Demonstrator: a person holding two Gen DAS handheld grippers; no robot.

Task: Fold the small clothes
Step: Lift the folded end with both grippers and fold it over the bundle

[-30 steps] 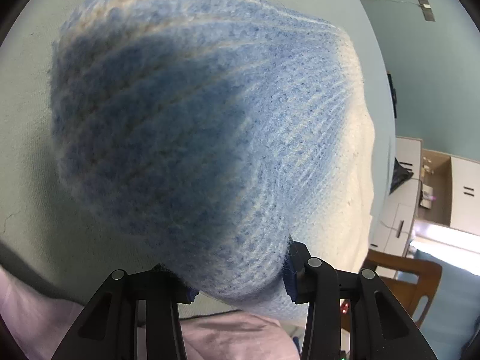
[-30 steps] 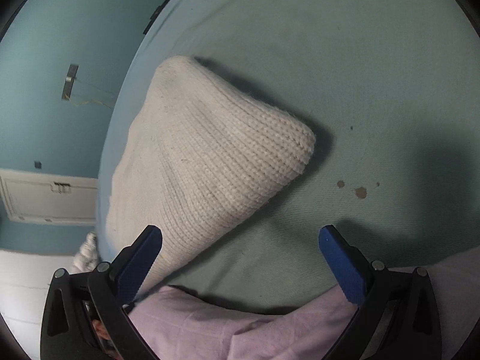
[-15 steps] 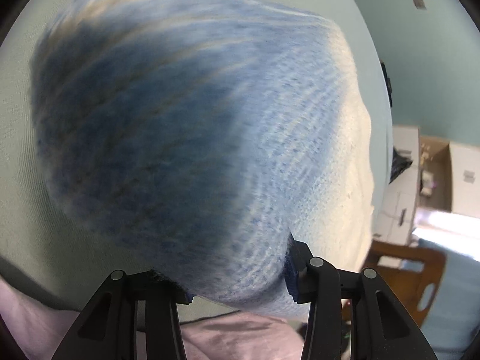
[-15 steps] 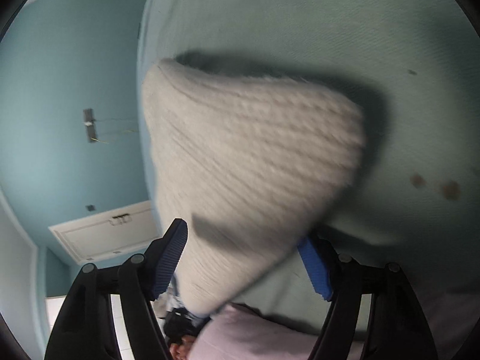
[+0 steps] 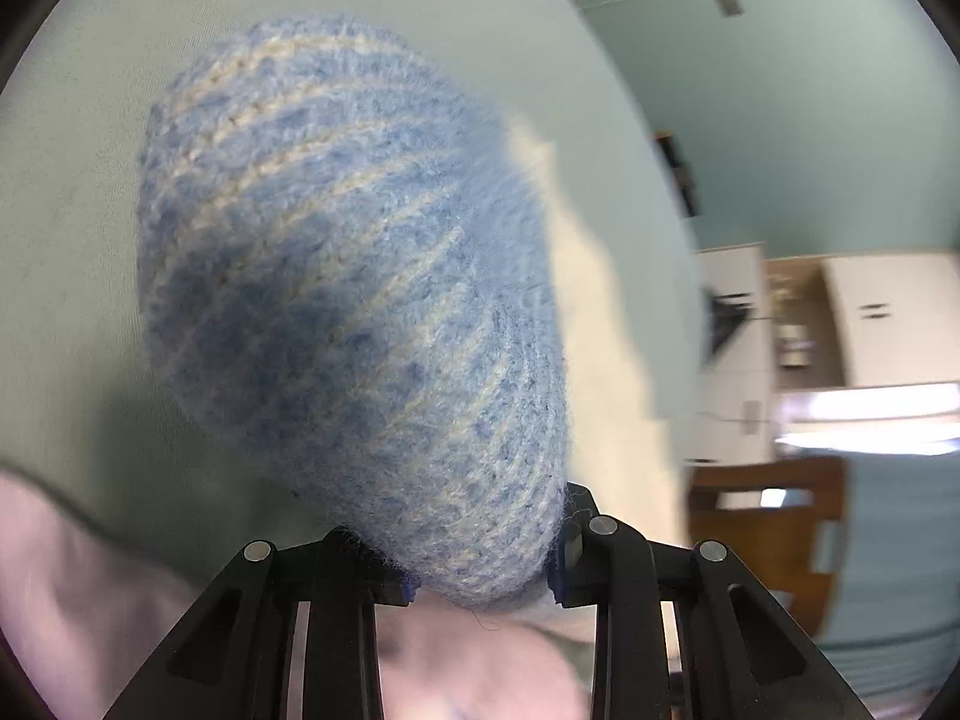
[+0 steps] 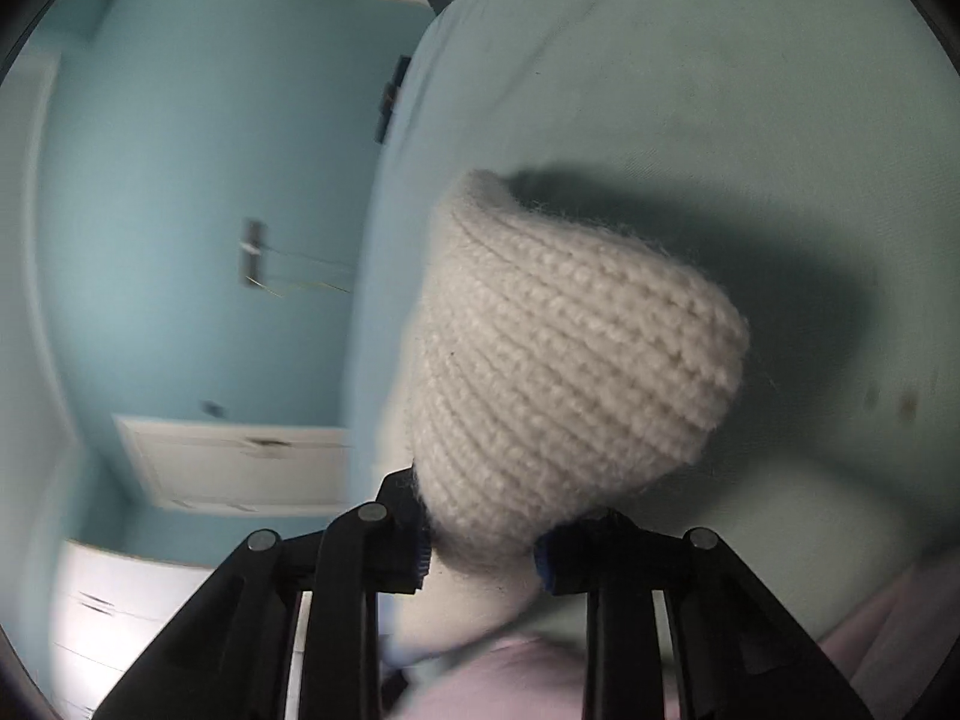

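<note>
At lower centre of each view: left tool (image 5: 483, 564) closing on blue knit end (image 5: 354, 300), right tool (image 6: 480, 546) closing on cream end (image 6: 570, 354). Garment raised above tabletop (image 6: 720, 90); both ends are best kept level, evenly tensioned.

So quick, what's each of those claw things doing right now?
Left gripper: jaws closing, pinching the fuzzy blue-and-cream striped knit piece.
Right gripper: jaws closing, pinching the chunky cream knit piece.
</note>
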